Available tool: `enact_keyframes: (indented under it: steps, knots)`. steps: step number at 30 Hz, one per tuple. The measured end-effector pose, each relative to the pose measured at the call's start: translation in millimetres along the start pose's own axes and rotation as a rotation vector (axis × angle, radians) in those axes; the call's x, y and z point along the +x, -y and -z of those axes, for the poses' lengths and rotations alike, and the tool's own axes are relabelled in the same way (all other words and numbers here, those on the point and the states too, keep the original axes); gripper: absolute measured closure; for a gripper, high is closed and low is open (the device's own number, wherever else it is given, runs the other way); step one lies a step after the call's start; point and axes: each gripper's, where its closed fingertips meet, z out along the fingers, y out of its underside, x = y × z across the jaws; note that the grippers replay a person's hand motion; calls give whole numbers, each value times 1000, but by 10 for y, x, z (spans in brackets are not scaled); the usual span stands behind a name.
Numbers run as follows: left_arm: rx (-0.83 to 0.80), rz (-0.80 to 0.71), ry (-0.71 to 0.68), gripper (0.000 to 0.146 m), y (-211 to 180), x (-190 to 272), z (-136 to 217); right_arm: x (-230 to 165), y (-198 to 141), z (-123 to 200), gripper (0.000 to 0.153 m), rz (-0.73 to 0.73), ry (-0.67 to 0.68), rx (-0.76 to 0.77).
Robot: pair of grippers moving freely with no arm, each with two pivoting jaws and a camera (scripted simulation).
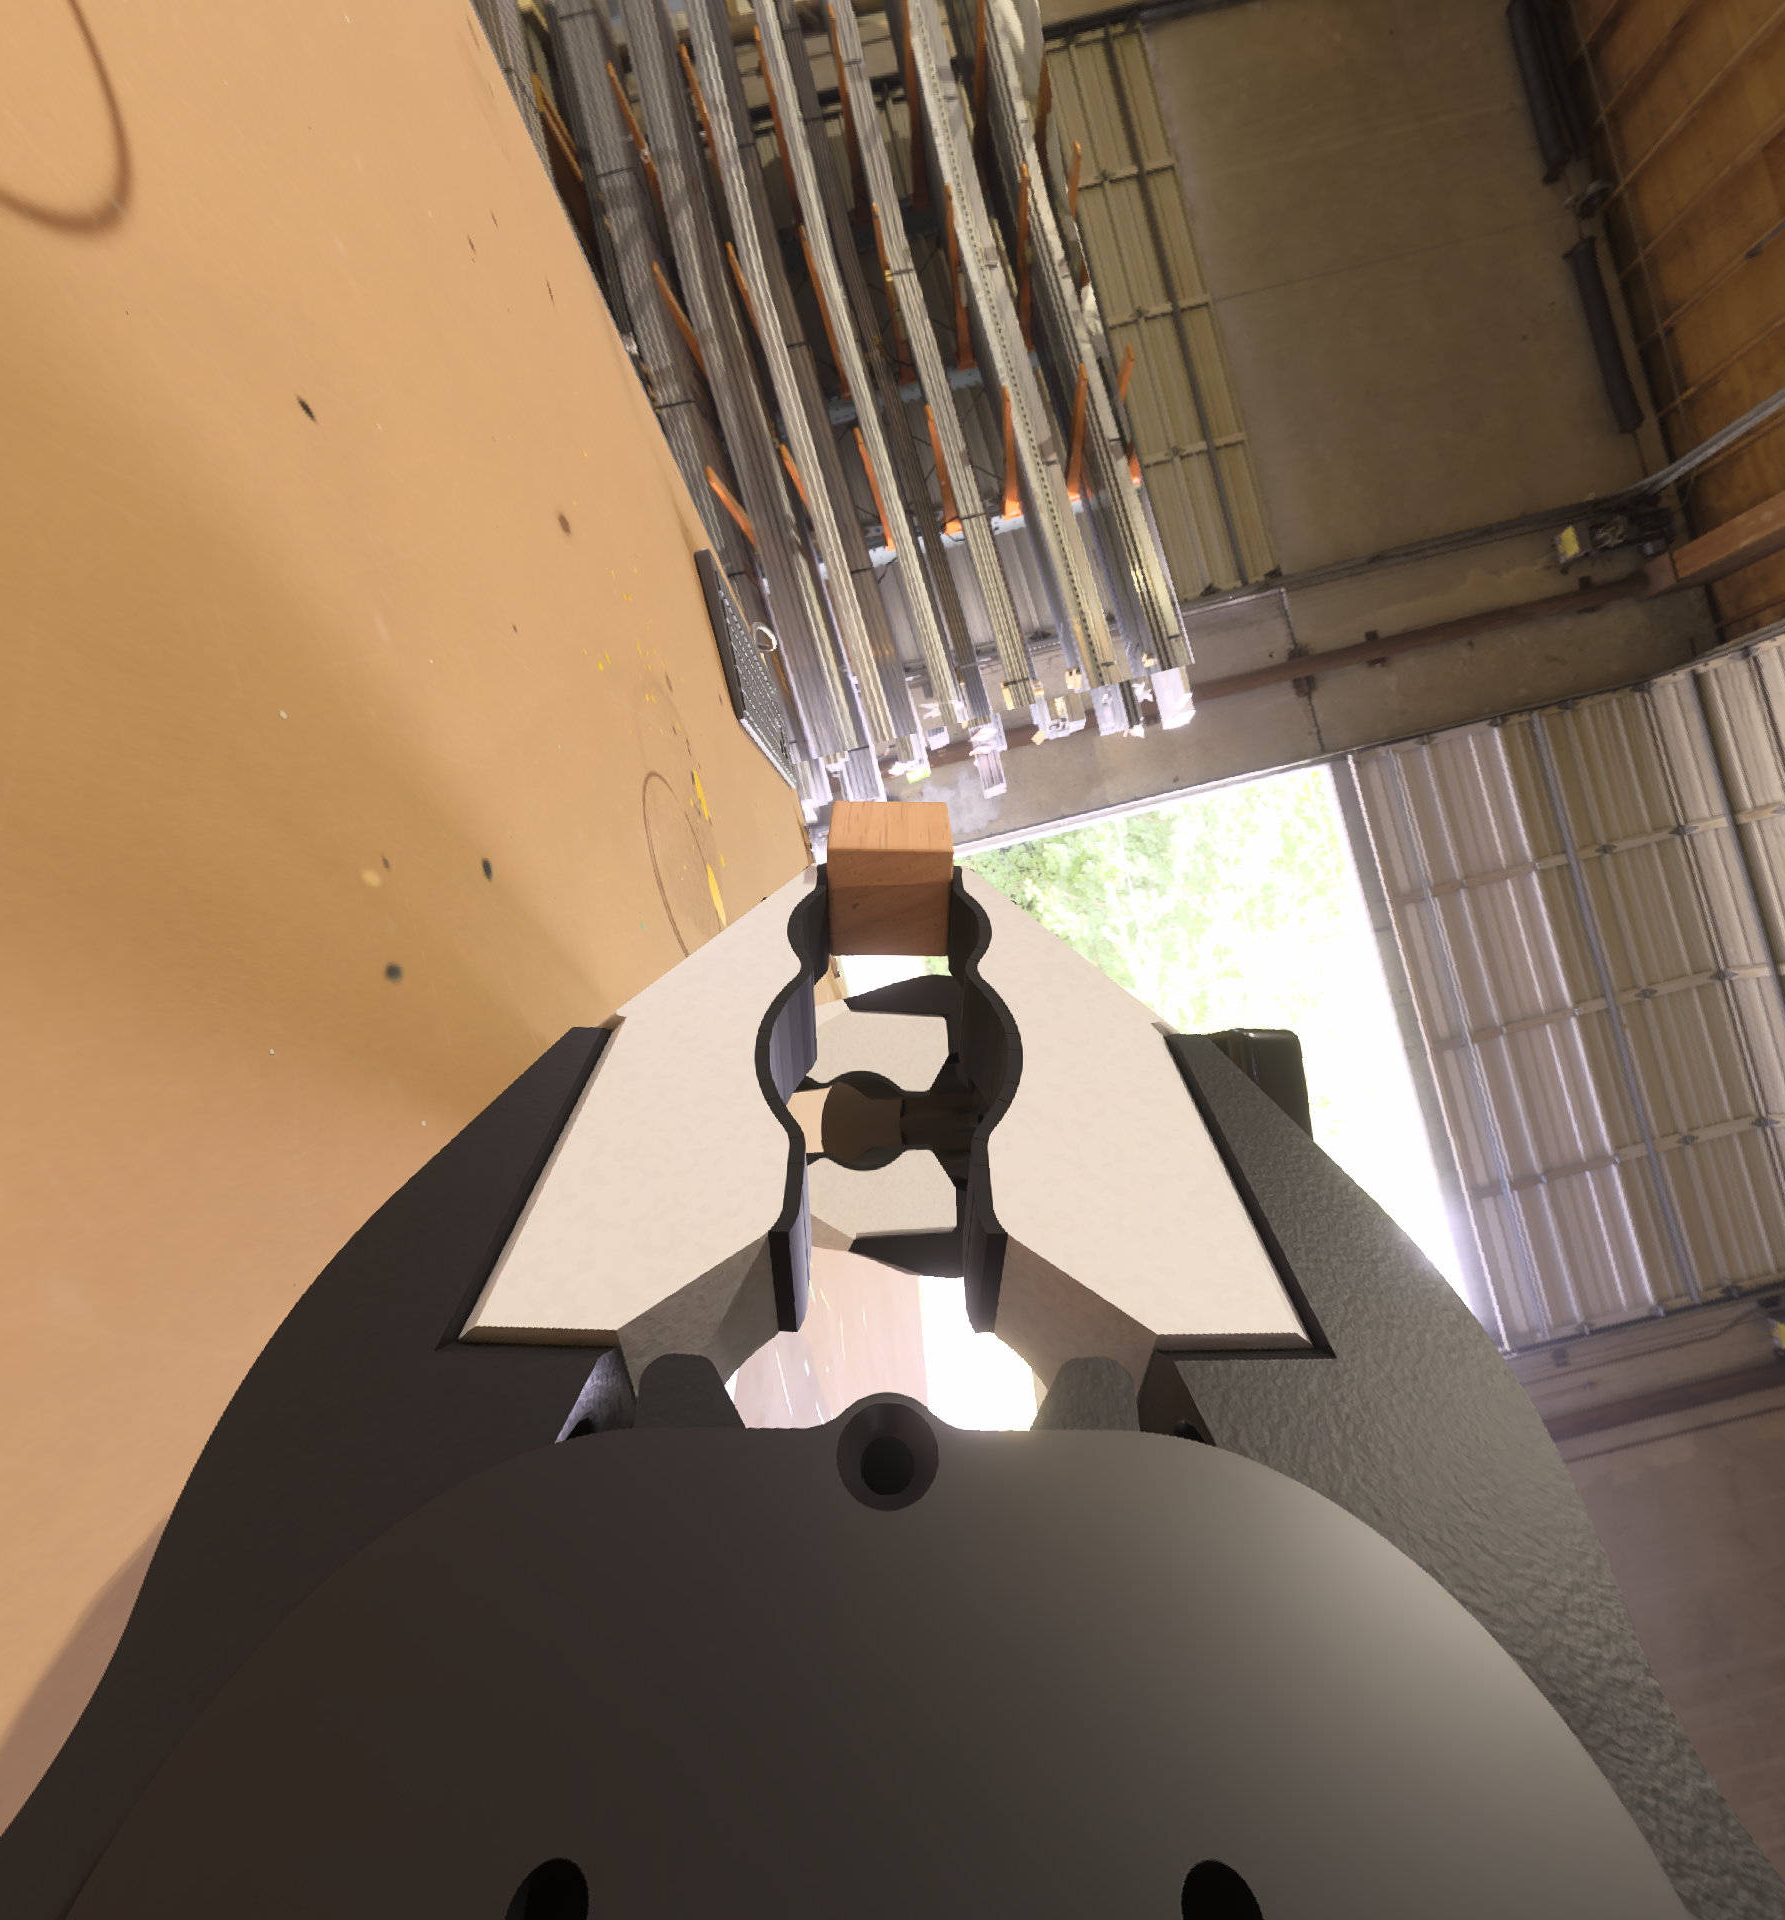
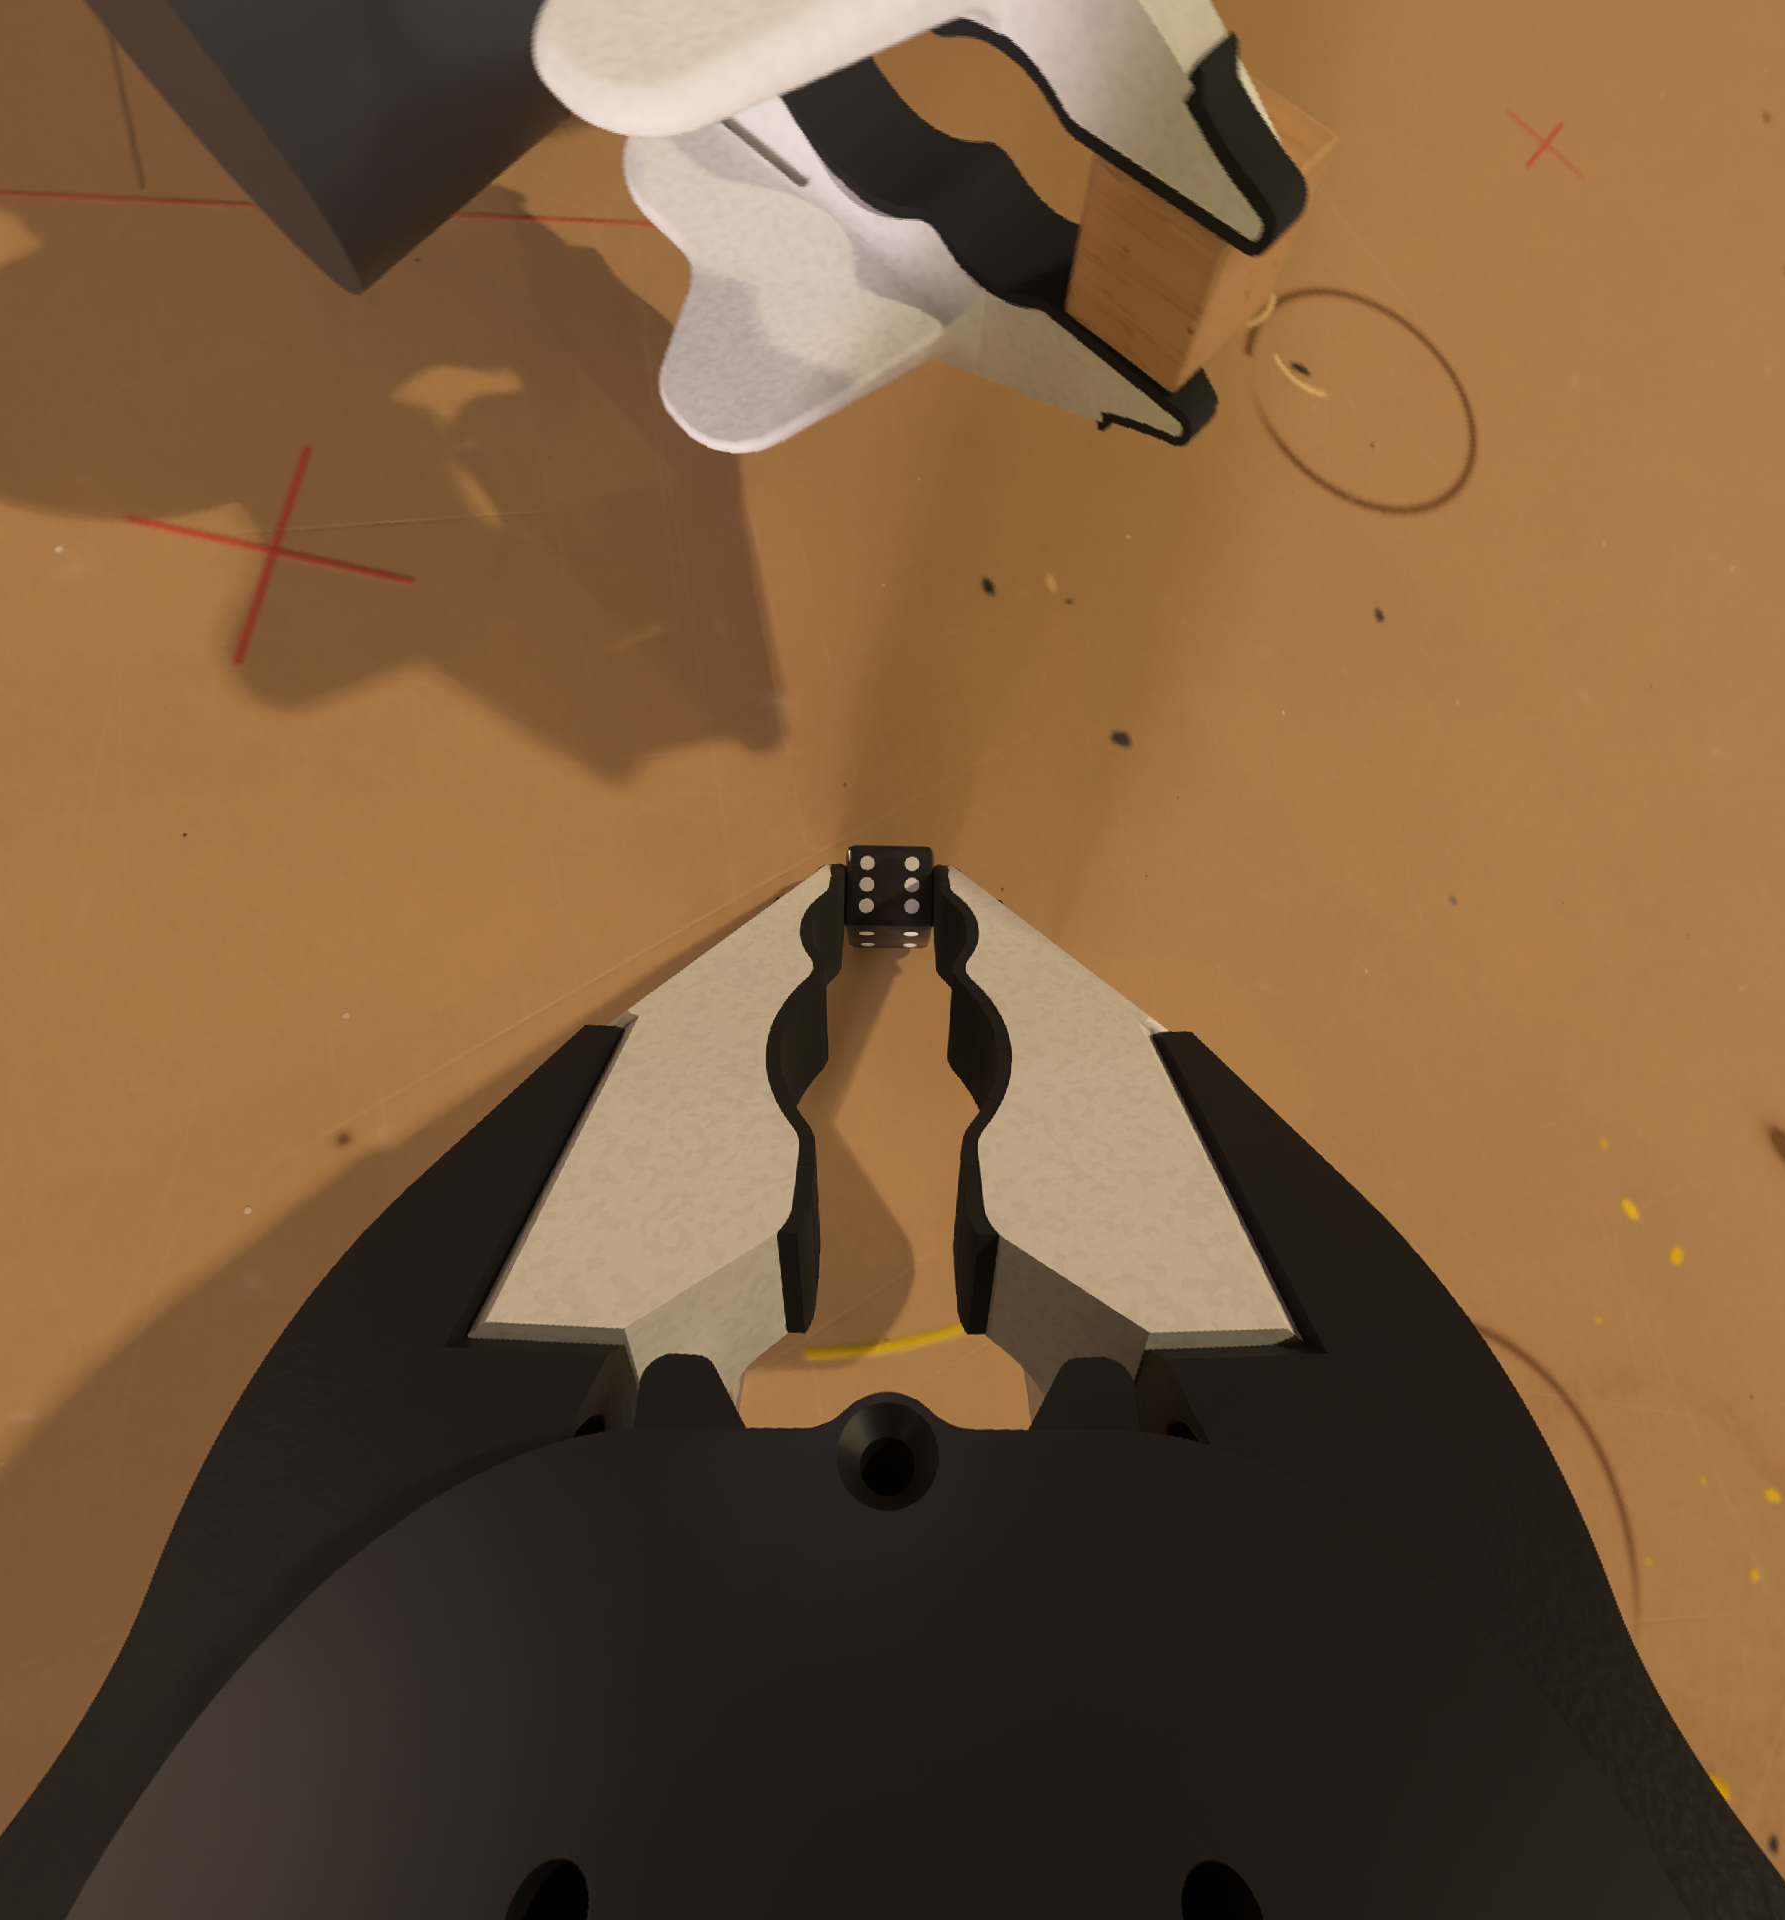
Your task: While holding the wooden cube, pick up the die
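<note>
While gripped: die (image 2: 889, 896) (unlabelled).

Left gripper (image 1: 888, 904) tilted sideways, jaws clamped, right gripper (image 2: 889, 902) pointing down, jaws nearly closed

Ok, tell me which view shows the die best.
The right wrist view: the die sits sharp and centred between the right gripper's fingertips, pips visible. The left wrist view shows no die, only the cube.

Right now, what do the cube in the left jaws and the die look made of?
Light-brown wooden cube: matte unfinished wood, judging by visible grain lines. Small black die: smooth, likely plastic, slightly glossy, with white pips; material uncertain.
</note>
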Motion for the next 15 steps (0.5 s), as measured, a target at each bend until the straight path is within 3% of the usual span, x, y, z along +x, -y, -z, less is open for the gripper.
enact_keyframes:
  steps: [15]
  knots:
    - [7,-7,5,125,26,-6,12,-188,72,17,137,208,4,79]
